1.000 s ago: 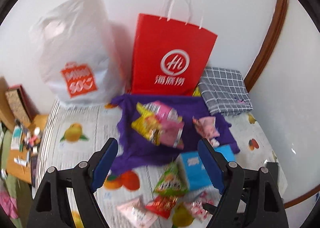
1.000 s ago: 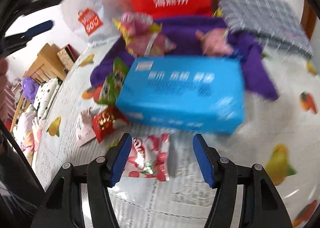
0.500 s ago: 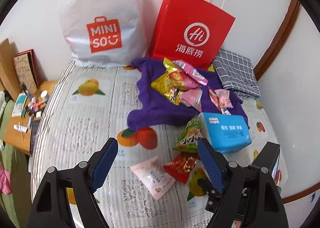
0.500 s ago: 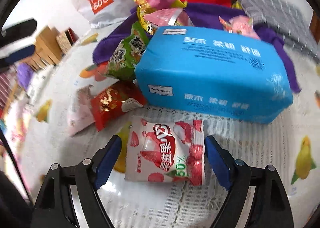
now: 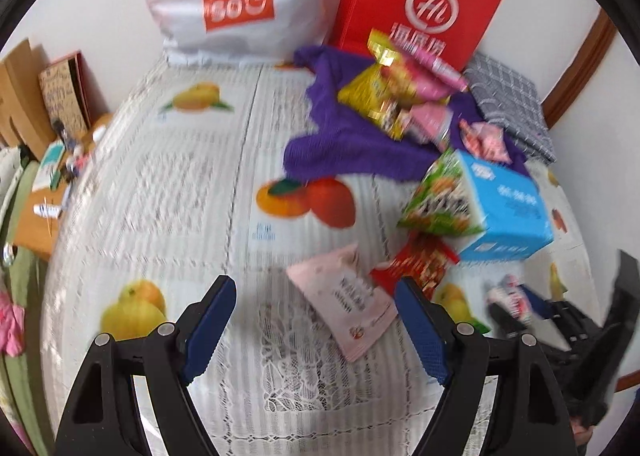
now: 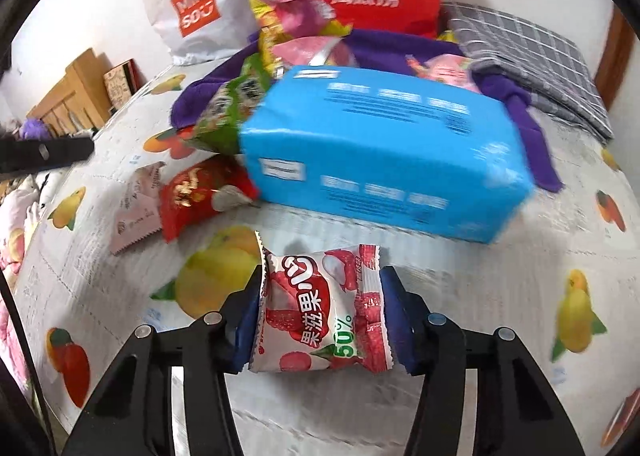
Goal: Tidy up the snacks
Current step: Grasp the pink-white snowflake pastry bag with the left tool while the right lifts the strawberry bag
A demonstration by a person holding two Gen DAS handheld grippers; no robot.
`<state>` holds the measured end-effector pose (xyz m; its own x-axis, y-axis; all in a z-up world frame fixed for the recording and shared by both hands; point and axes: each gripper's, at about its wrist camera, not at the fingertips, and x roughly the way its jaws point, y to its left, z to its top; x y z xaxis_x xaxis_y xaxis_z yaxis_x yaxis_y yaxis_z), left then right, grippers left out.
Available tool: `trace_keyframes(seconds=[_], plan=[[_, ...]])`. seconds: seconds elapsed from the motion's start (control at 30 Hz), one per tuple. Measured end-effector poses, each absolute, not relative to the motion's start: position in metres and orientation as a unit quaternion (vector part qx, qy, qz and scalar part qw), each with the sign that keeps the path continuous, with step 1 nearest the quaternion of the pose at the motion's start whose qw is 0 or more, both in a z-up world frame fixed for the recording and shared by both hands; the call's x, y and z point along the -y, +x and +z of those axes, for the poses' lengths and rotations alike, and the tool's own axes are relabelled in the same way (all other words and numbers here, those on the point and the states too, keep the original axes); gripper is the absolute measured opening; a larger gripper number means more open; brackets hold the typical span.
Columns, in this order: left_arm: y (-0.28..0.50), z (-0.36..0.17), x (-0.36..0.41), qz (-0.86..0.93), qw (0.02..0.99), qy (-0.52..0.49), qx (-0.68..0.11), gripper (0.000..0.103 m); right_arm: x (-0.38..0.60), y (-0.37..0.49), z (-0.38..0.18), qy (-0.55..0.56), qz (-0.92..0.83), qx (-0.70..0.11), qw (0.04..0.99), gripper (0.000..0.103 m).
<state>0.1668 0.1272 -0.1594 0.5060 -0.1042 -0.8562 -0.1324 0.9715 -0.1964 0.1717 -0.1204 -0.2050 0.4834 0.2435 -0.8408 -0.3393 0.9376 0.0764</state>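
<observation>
- A lychee packet is seen between the pads of the right gripper; the jaws are closing on it, and both pads appear to touch its crimped sides. It lies near the near edge of the bedcover.
- The left gripper is held wide, with nothing between its pads, above the cover; the corner of a pink packet lies just inside its right pad.
- Touching the pink packet, a red packet is seen, and beyond it a green packet leaning on a blue pack, towards the right edge.
- Farther back, a purple cloth is spread, carrying a heap of yellow and pink packets and another small pink packet.
- At the far edge, against the wall, a white bag and a red bag stand; a folded checked cloth lies in the far right corner.
- The sorting is judged to be at an early stage: some snacks are gathered on the cloth, though whether by design cannot be told, and four packets are still loose on the cover.
- Still to be done, by this reading: the lychee packet is to be lifted and placed, then the pink, red and green ones.
</observation>
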Motion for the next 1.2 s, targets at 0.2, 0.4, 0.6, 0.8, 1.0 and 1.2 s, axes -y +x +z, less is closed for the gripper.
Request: trace_keyframes(seconds=[0.2, 0.4, 0.6, 0.8, 1.0, 1.2], plan=[[0.174, -0.183, -0.123, 0.003, 0.849, -0.142, -0.509, 0.078, 0.172, 0.165, -0.204, -0.03, 0.133, -0.468, 0.873, 0.053], [0.187, -0.188, -0.105, 0.028, 0.86, -0.113, -0.497, 0.061, 0.212, 0.166, -0.211, 0.006, 0.112, -0.465, 0.878, 0.053], [0.179, -0.185, -0.107, 0.027, 0.857, -0.086, -0.507, 0.053, 0.218, 0.164, -0.216, 0.02, 0.122, -0.452, 0.884, 0.054], [0.151, -0.184, -0.1, -0.012, 0.852, -0.073, -0.518, 0.057, 0.218, 0.165, -0.217, 0.018, 0.124, -0.448, 0.885, 0.055], [0.139, -0.192, -0.074, 0.0, 0.864, -0.017, -0.504, 0.068, 0.219, 0.165, -0.217, 0.02, 0.125, -0.447, 0.886, 0.055], [0.131, -0.184, -0.067, -0.014, 0.868, -0.035, -0.494, 0.038, 0.219, 0.165, -0.217, 0.023, 0.126, -0.446, 0.886, 0.055]])
